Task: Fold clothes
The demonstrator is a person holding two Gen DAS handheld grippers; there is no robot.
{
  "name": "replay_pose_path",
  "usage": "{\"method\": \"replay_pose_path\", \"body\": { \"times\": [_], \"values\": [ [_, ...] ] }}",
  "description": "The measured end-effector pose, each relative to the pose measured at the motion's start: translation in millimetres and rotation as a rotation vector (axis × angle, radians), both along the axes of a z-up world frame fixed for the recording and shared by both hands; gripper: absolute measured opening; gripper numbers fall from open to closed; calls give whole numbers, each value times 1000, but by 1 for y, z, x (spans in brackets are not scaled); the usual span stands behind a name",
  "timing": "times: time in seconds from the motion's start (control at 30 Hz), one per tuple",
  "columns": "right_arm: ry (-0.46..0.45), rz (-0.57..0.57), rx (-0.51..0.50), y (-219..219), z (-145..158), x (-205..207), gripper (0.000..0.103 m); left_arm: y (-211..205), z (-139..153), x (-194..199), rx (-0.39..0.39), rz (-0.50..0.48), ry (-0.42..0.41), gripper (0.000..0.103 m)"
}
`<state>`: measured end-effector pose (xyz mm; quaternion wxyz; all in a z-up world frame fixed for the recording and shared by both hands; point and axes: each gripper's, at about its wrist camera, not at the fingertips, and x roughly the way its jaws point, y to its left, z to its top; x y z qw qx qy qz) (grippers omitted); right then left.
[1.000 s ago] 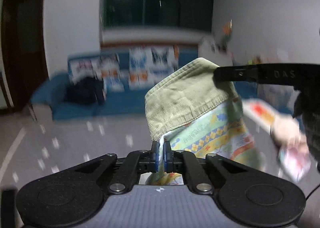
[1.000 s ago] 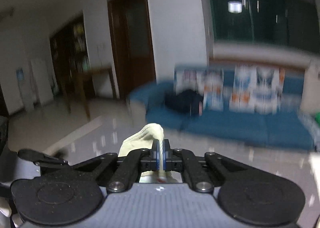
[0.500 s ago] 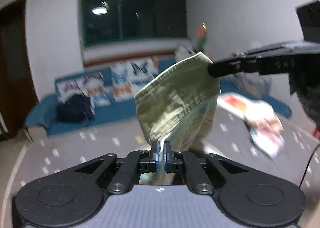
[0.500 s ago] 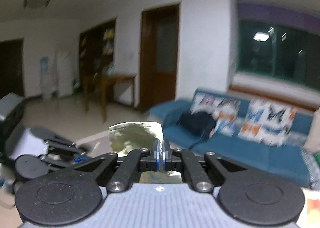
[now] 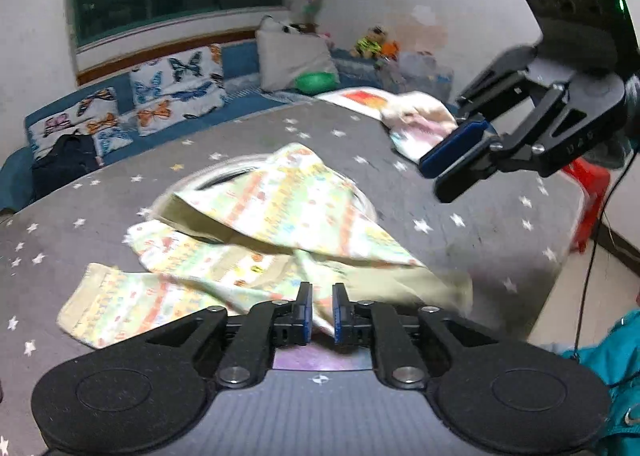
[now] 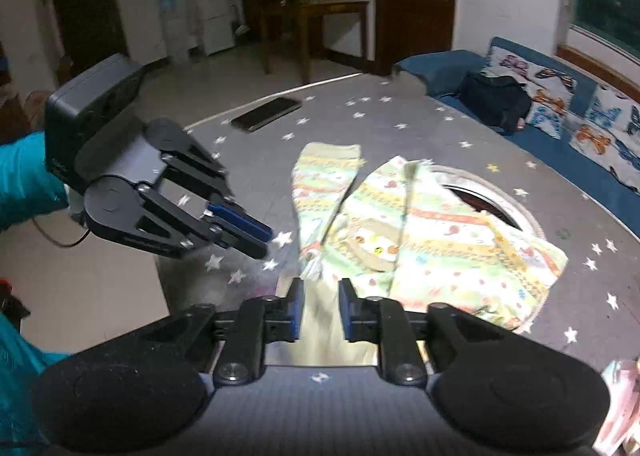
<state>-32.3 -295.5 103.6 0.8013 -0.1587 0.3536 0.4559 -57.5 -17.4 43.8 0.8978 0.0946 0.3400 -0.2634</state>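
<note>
A pale green pair of trousers [image 5: 280, 224] with a colourful print lies rumpled on the grey star-patterned table [image 5: 480, 224], one leg stretched to the left. My left gripper [image 5: 319, 312] hovers at the garment's near edge, pads a little apart, cloth showing through the gap but not pinched. My right gripper [image 6: 320, 310] stands open over the near end of the trousers [image 6: 424, 224]. Each gripper shows in the other's view: the right gripper [image 5: 456, 172] above the table's right side, the left gripper [image 6: 244, 234] left of the trouser leg.
A dark phone [image 6: 266, 114] lies near the table's far edge. More clothes [image 5: 420, 124] are piled at the back right. A round ring [image 6: 500, 200] set in the tabletop sits partly under the trousers. A blue sofa [image 5: 168, 96], a red stool [image 5: 588, 192] and a teal sleeve [image 6: 24, 180] surround the table.
Both grippers held the trousers up in the air, shut on the cloth. They came down, the garment now lies on the table and both jaws have opened.
</note>
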Motion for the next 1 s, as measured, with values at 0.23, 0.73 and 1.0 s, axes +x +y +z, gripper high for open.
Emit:
{"method": "replay_pose_path", "body": {
  "times": [0.23,0.73,1.0],
  "values": [
    [-31,-102,-33,6,-15,43,41,24,1,38,-26,157,1,31],
    [-50,-189,-118,90,-103,125,54,48,-50,137,29,417,72,41],
    [-128,-253,-133,118,-120,152,53,49,-67,173,66,443,107,43]
  ]
}}
